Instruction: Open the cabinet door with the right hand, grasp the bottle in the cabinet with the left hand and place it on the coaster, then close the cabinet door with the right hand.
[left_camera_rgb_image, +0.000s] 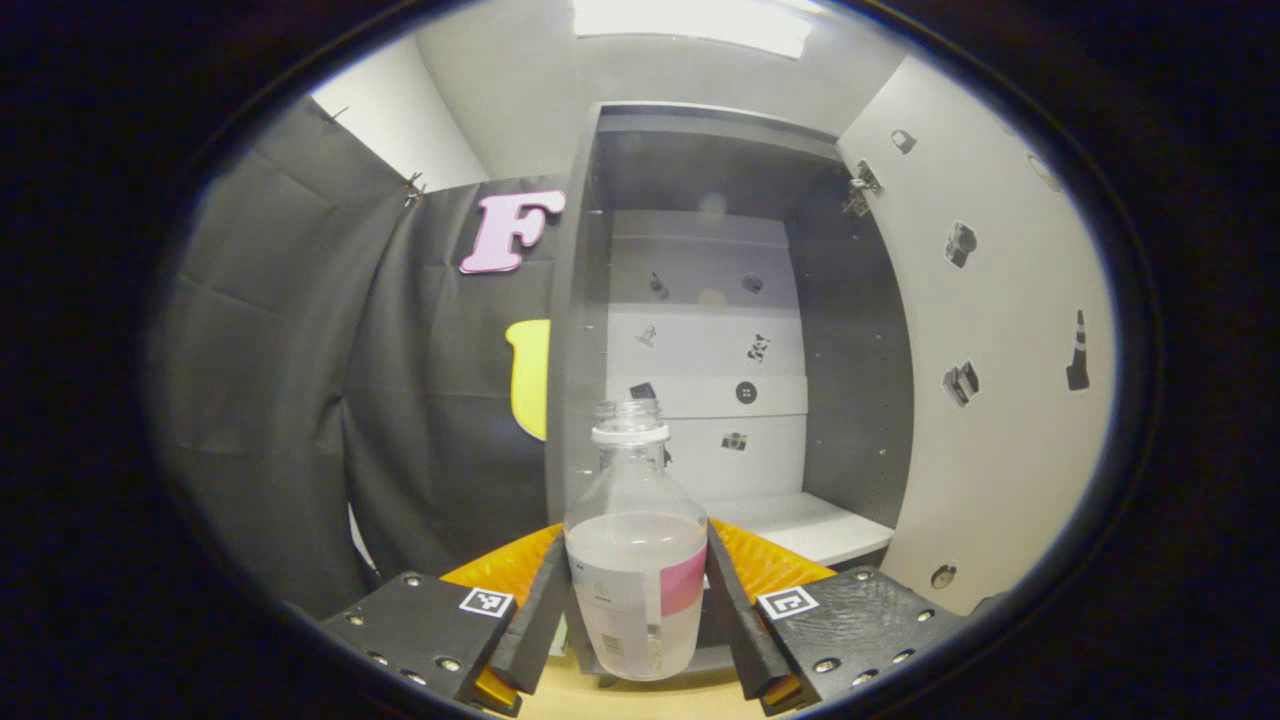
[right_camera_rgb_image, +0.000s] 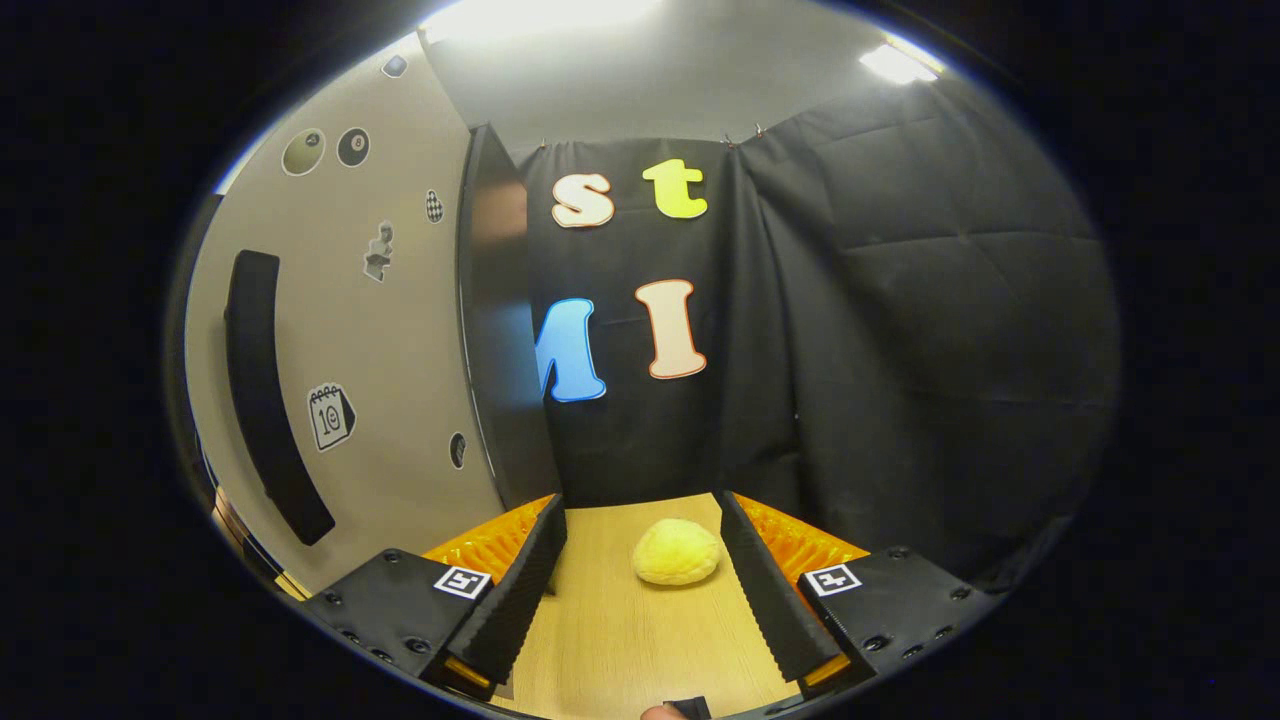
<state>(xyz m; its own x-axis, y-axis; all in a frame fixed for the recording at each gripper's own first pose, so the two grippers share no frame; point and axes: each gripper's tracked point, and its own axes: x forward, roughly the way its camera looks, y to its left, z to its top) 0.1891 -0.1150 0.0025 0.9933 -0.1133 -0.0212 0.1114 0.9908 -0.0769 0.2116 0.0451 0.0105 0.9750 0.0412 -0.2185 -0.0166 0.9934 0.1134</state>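
At the lower centre of the left gripper view the left tool (left_camera_rgb_image: 637, 600) pinches the clear bottle (left_camera_rgb_image: 634, 560), its pink-banded label too blurred to read, before the open cabinet (left_camera_rgb_image: 850, 360), while the right tool (right_camera_rgb_image: 640, 590) stands spread over the counter (right_camera_rgb_image: 620, 640) near a yellow lump (right_camera_rgb_image: 676, 551).

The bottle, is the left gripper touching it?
Touching. In the left gripper view, both fingers of the left gripper press against the sides of the bottle.
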